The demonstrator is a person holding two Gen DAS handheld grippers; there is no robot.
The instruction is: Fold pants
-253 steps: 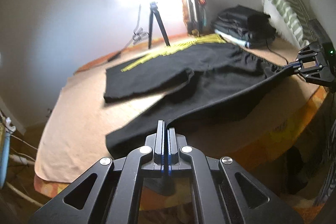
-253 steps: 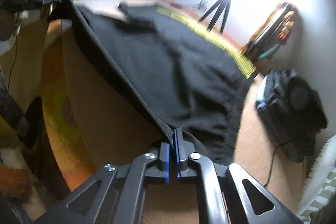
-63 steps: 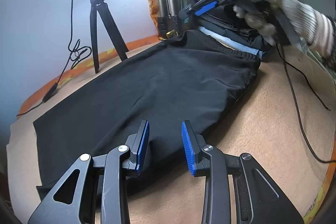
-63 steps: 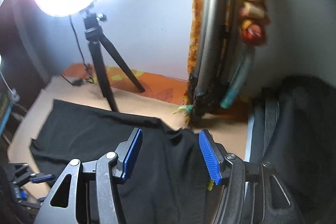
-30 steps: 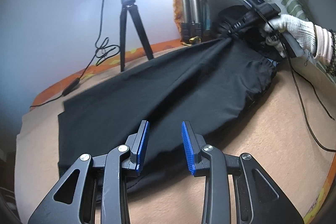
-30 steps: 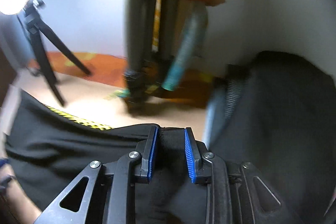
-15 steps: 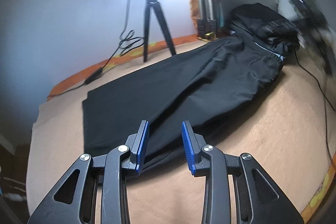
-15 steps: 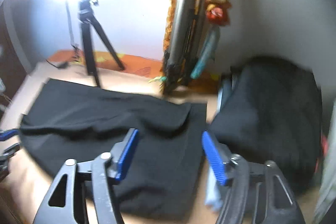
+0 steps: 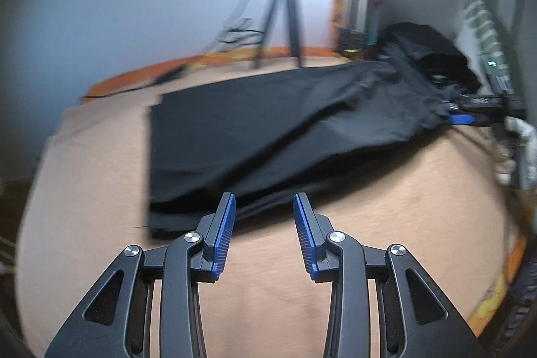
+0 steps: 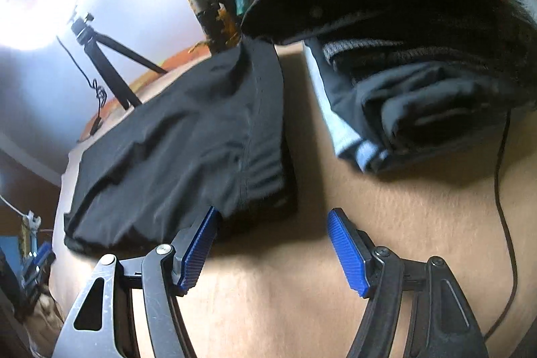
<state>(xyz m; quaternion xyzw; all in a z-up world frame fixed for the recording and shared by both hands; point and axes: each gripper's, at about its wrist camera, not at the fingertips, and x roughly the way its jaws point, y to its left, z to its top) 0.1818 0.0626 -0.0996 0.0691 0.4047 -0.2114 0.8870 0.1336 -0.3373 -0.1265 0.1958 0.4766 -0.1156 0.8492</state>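
no readable text, labels, brands or numbers anywhere

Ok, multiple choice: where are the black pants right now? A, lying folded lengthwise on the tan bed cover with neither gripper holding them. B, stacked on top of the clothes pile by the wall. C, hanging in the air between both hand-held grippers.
A: the black pants lie flat on the tan bed cover, and both the left hand-held gripper and right hand-held gripper stand open and empty.
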